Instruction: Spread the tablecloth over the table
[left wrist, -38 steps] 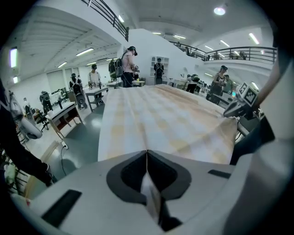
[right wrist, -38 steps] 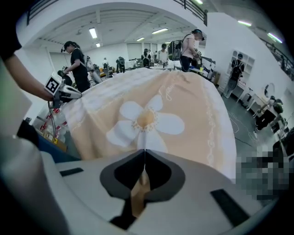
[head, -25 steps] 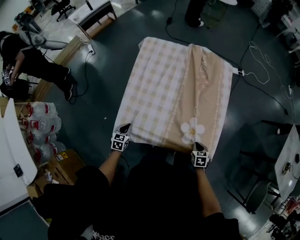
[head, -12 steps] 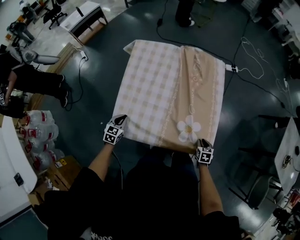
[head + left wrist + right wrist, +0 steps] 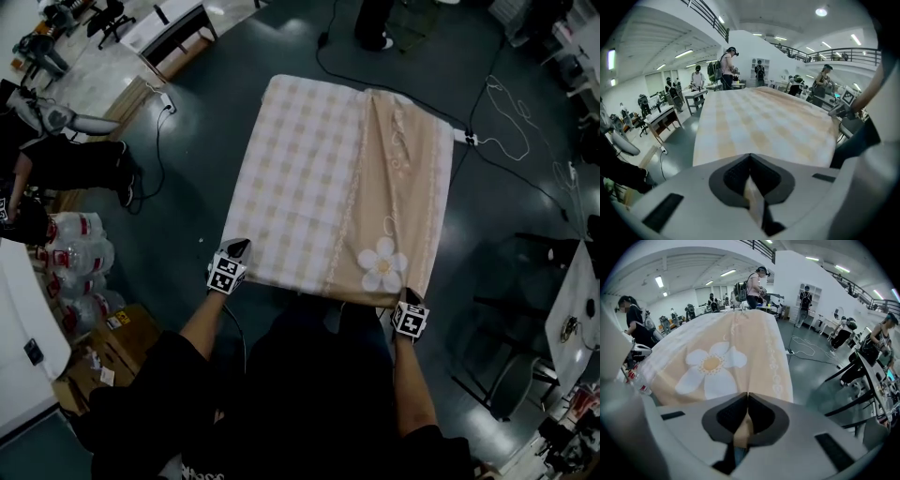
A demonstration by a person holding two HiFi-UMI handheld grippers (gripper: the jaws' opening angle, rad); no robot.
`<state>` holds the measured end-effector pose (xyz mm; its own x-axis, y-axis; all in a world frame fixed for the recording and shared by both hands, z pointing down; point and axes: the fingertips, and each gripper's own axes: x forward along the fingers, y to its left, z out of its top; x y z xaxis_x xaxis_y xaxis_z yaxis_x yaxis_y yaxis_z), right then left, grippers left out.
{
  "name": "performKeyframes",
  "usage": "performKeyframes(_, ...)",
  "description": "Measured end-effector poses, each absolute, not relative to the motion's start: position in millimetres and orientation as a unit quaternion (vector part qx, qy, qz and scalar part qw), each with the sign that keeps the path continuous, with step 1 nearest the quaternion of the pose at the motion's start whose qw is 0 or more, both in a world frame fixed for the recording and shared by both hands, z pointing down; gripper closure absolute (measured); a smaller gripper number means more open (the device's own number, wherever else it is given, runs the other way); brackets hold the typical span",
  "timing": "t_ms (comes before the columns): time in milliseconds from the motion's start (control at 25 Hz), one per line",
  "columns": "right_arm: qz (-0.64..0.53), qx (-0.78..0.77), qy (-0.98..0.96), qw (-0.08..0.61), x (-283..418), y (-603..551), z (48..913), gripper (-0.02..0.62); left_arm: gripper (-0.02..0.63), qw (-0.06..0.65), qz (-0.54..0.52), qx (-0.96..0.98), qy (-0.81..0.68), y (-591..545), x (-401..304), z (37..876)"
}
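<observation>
A beige tablecloth [image 5: 337, 187], checked on its left half and plain with a white flower on its right, lies spread over the table and covers it. My left gripper [image 5: 239, 247] is at the near left corner, shut on the cloth's hem [image 5: 754, 206]. My right gripper [image 5: 405, 296] is at the near right corner, just past the flower [image 5: 712, 364]. Its jaws have just been closing and now pinch a fold of the beige cloth [image 5: 743, 430]. Beyond each pair of jaws the cloth runs flat in both gripper views.
A person [image 5: 56, 159] stands at the left beside packs of water bottles [image 5: 80, 262] and a cardboard box [image 5: 117, 337]. Cables [image 5: 511, 122] trail over the dark floor at the upper right. A chair [image 5: 525, 356] and a white table [image 5: 577, 319] stand at the right.
Both grippers have shifted slightly outward along the cloth's near edge, the left to the left and the right to the right. The cloth now lies a little flatter at its near corners.
</observation>
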<state>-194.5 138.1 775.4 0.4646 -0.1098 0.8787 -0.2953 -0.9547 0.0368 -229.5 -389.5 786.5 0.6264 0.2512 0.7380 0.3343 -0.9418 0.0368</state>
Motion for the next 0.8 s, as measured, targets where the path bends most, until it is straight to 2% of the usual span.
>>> performKeyframes(320,0.503,0.848,-0.128,0.105,-178.2,146.9,754.1,0.573,0.589,-0.057,-0.38,-0.919,-0.091,-383.2,-241.0,763.6)
performKeyframes(440,0.504,0.844,-0.14,0.116,-194.3,150.1,759.9,0.574,0.589,-0.037,-0.378,-0.92,-0.099,-379.4,-249.9,768.1)
performKeyframes(600,0.514,0.84,-0.139,0.109,-200.8,146.5,764.2,0.574,0.588,0.033,-0.391,-0.91,-0.131,-382.3,-254.0,773.5)
performKeyframes(720,0.521,0.835,-0.148,0.096,-190.9,143.3,757.3,0.574,0.589,0.041,-0.406,-0.902,-0.144,-380.6,-241.3,767.1)
performKeyframes(800,0.498,0.847,-0.164,0.085,-172.9,138.0,743.9,0.572,0.589,0.047,-0.377,-0.909,-0.17,-361.9,-217.5,749.9)
